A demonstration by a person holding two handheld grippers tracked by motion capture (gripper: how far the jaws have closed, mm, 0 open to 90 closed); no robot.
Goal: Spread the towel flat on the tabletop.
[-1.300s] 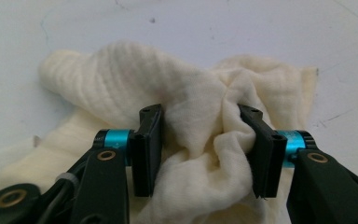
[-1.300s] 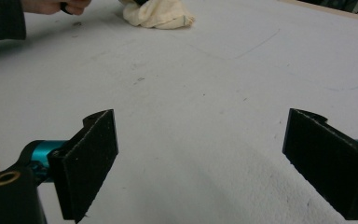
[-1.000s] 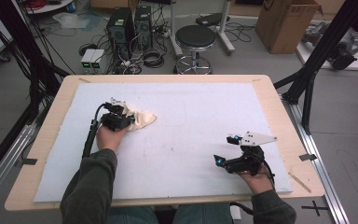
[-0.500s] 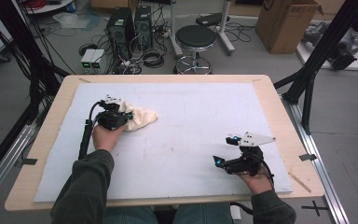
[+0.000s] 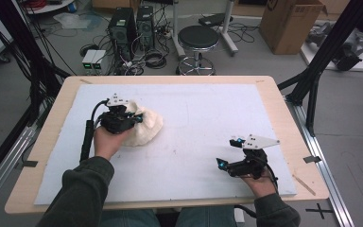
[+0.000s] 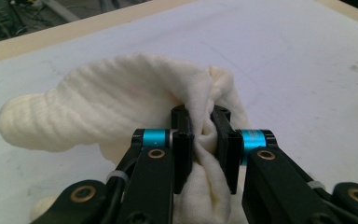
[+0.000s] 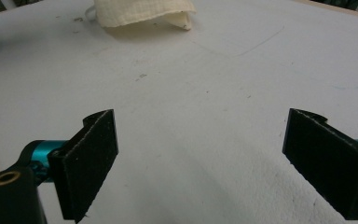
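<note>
Left gripper view shows my left gripper [image 6: 203,140] pinching a bunch of the cream cloth [image 6: 98,112] tight between its two black pads. The jaws have just been closing, and now the cloth is squeezed between them. Since a second ago my left hand has come up a little, and the cloth has puffed up with it, so I think the lift has begun. Most of the cloth hangs beyond my pads, over the white mat [image 5: 203,118]. My right gripper [image 7: 209,158] rests wide open, holding nothing, well apart from the cloth.
</note>
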